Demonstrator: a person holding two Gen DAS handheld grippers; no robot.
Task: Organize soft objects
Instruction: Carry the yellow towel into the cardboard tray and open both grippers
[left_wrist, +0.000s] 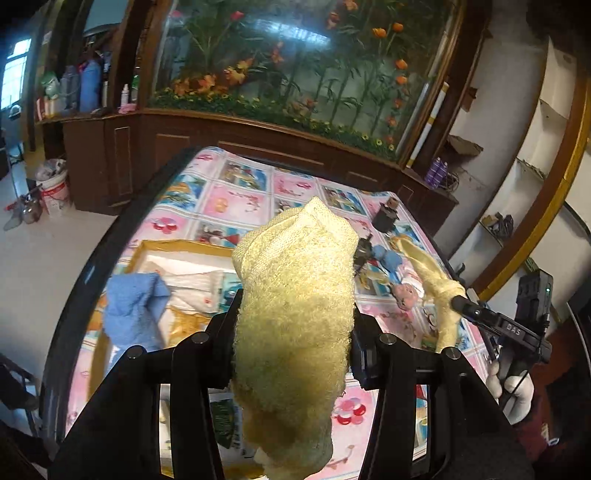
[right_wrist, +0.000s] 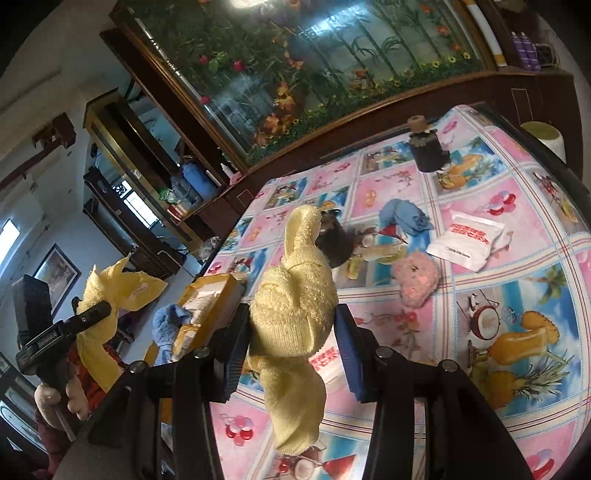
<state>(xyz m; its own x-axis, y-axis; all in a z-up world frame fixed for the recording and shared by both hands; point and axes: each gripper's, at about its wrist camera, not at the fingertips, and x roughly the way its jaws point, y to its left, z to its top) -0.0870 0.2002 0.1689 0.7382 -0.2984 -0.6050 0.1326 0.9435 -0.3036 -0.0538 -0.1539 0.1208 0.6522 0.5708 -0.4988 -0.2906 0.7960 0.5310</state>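
My left gripper (left_wrist: 295, 321) is shut on a bunched yellow towel (left_wrist: 291, 280) that sticks up between its jaws and hangs below them, above the table. My right gripper (right_wrist: 291, 332) is likewise shut on a yellow towel (right_wrist: 295, 295), held over the pink patterned tablecloth (right_wrist: 517, 258). Each view shows the other gripper off to the side, the right gripper (left_wrist: 458, 302) and the left gripper (right_wrist: 101, 308), both clamped on yellow cloth. Whether the two yellow pieces are one towel I cannot tell. A blue cloth (left_wrist: 136, 306) drapes over the rim of a yellow-edged box (left_wrist: 177, 245).
On the table lie a second blue cloth (right_wrist: 404, 219), a pink plush (right_wrist: 415, 280), a white packet (right_wrist: 465, 240) and a dark corked jar (right_wrist: 426, 151). A wooden cabinet with a large aquarium (left_wrist: 295, 74) stands behind the table. A gloved hand (left_wrist: 513, 391) holds the right gripper.
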